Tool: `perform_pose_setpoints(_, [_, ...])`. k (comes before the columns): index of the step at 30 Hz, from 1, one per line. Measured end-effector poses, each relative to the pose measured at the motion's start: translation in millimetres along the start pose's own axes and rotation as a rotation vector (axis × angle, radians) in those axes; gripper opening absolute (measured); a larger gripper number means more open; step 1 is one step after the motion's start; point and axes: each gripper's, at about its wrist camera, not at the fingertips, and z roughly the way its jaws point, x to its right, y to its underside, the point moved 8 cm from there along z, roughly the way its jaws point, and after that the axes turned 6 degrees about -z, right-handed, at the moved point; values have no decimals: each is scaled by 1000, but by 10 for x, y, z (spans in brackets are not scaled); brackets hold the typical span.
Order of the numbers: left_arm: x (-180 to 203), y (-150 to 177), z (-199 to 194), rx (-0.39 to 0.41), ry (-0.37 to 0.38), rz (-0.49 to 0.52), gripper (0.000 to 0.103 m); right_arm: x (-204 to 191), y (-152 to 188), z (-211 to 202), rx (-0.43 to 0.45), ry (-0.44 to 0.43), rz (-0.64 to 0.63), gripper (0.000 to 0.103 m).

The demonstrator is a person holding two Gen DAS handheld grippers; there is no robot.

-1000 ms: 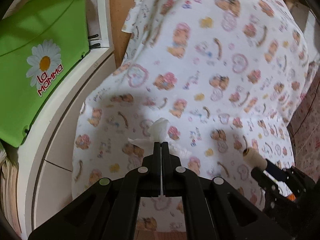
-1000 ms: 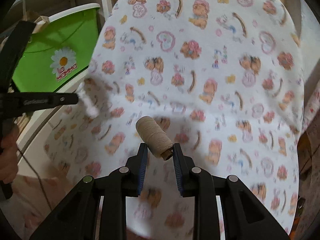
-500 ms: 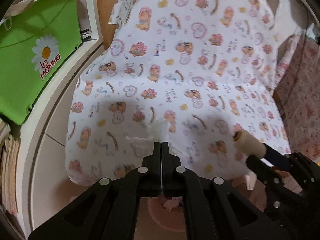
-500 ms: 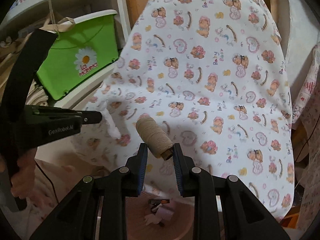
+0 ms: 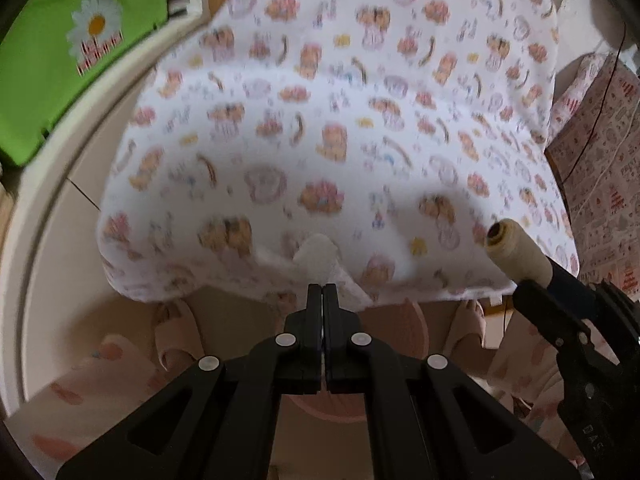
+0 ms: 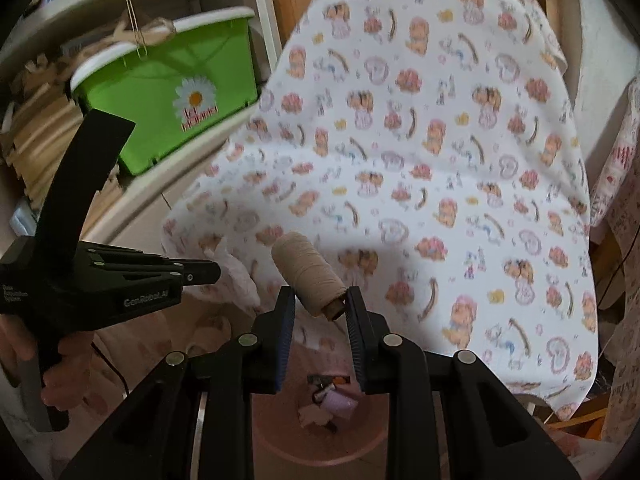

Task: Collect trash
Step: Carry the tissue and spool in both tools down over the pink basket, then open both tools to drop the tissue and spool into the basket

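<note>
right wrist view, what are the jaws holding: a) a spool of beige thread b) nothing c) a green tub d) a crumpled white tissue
a: the right gripper has its jaws closed on the spool of beige thread, which stands up between them above the pink bin; the white tissue is in the left gripper instead.

Bear-print white cloth [image 6: 420,168] drapes the table; green daisy-logo bin [image 6: 168,92] on a white shelf [image 6: 136,200] by its left edge, patterned wrap [image 5: 600,168] off the right edge.
</note>
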Motion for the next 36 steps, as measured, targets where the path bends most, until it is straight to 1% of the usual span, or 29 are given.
perform_pose_setpoints(2, [2, 110, 150, -52, -4, 1, 1, 0, 90, 104, -39, -2, -5, 28])
perform_pose_setpoints(5, [-36, 281, 423, -147, -33, -10, 1, -21, 245, 267, -107, -29, 5, 28])
perform_pose_setpoints(8, [-19, 442, 594, -238, 21, -40, 1, -64, 414, 416, -173, -66, 21, 28])
perform_pose_setpoints(9, [-25, 470, 624, -251, 22, -43, 1, -72, 475, 478, -199, -70, 25, 28])
perform_pose_setpoints(11, [-74, 514, 689, -265, -7, -49, 1, -74, 577, 572, -235, -74, 35, 28])
perform_pose_setpoints(15, [-78, 611, 783, -308, -1, -53, 1, -49, 784, 755, -305, -84, 63, 28])
perform_pose_setpoints(18, [-122, 710, 911, -334, -52, -40, 1, -15, 957, 902, -362, -76, 78, 28])
perform_pose_setpoints(20, [-195, 778, 1043, -363, -104, -51, 1, 36, 1110, 1018, -413, -60, 100, 28])
perform_pose_setpoints(22, [-228, 853, 1190, -410, -119, -68, 1, 27, 1240, 1122, -460, -73, 112, 28])
perform_pose_setpoints(25, [-246, 1024, 1417, -514, -67, -131, 1, -4, 1405, 1294, -524, -84, 118, 28])
perform_pose_setpoints(28, [-289, 1189, 1606, -586, -62, -171, 1, -11, 1591, 1476, -591, -92, 138, 28])
perform_pose_setpoints(29, [-272, 1223, 1639, -599, -58, -179, 1, -9, 1649, 1519, -607, -92, 145, 28])
perform_pose_setpoints(31, [-254, 1280, 1704, -613, -22, -216, 1, -10, 1781, 1620, -652, -105, 165, 28])
perform_pose_setpoints(33, [-232, 1338, 1741, -621, -4, -240, 1, -32, 1881, 1719, -691, -128, 187, 28])
perform_pose_setpoints(35, [-238, 1363, 1770, -626, -9, -233, 2, -23, 2001, 1787, -725, -142, 212, 28])
perform_pose_setpoints(36, [-239, 1399, 1785, -632, -25, -223, 3, -19, 2064, 1805, -741, -148, 222, 28])
